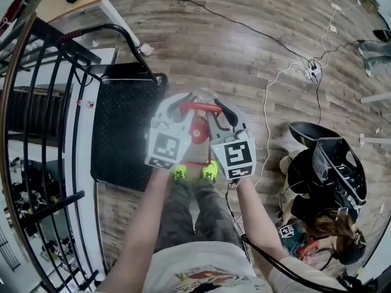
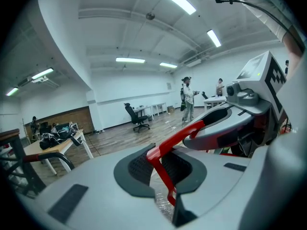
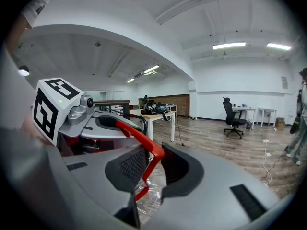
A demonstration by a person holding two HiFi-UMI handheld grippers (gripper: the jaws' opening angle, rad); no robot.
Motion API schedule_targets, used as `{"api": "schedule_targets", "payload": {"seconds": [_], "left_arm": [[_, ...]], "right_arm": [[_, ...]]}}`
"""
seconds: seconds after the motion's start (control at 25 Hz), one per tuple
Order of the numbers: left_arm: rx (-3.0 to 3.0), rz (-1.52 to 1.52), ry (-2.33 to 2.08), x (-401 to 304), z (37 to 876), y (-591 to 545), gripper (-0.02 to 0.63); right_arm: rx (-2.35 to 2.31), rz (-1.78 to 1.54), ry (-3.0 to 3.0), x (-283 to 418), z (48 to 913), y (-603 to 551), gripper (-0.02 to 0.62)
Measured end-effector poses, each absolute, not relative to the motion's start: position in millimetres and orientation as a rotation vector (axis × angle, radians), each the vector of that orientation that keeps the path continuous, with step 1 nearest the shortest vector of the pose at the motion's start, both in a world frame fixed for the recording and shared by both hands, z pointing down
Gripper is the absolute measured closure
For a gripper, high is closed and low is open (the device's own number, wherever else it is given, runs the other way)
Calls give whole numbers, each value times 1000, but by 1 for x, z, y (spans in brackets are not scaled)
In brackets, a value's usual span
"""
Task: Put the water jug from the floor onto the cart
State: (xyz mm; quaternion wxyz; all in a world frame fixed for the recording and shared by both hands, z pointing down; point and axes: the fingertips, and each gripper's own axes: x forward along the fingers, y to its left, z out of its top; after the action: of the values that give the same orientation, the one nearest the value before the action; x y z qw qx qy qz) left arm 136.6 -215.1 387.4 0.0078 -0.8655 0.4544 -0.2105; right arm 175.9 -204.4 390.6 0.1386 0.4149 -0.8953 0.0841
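Left tongs [image 2: 160,169] and right tongs [image 3: 149,169] are each clamped narrowly on the red handle [image 2: 165,145] of the clear water jug [image 1: 198,131], one at each end. The jug hangs above the person's green shoes [image 1: 179,173], off the wood floor [image 1: 256,47], just right of the black cart [image 1: 122,133].

no readable words or numbers; only square coded markers [image 1: 165,148] on left gripper [image 1: 182,104] and right gripper [image 1: 223,112]
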Motion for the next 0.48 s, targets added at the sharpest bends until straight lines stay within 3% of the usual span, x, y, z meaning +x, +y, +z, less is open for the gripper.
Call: {"api": "schedule_targets", "payload": {"seconds": [0.48], "left_arm": [[-2647,-635,1551,131,364,-206,563]], "right_arm": [[1101,191,-2648,171,367,-200,509]]}}
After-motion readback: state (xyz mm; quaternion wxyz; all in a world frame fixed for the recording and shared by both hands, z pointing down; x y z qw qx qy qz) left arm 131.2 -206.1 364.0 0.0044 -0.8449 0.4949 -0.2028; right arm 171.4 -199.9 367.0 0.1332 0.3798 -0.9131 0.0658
